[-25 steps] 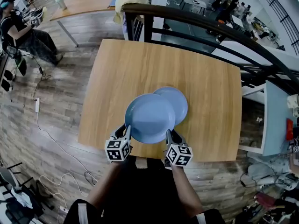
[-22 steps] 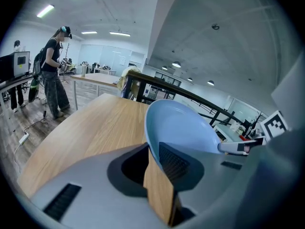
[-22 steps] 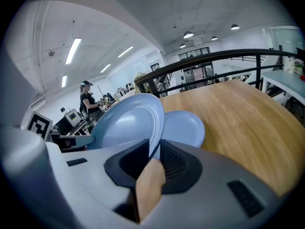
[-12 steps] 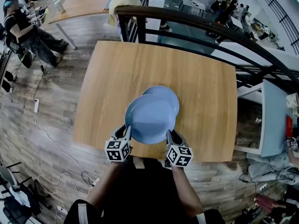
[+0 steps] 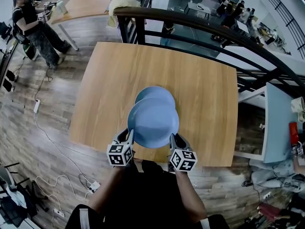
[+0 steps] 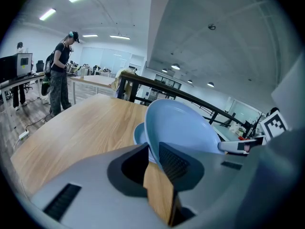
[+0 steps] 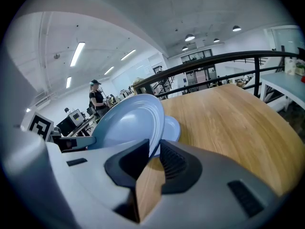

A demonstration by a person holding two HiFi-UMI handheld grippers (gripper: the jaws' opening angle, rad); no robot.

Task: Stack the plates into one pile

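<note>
Head view: we hold one blue plate point(image 5: 153, 122) over the wooden table point(image 5: 209, 94). Our left gripper point(image 5: 127, 135) pinches its left rim and our right gripper point(image 5: 173, 138) pinches its right rim. The second plate point(image 5: 152, 93) lies on the table, partly hidden under the held plate's far edge.

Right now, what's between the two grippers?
The head view shows the raised blue plate, its rim clamped by the left gripper and right gripper.
</note>
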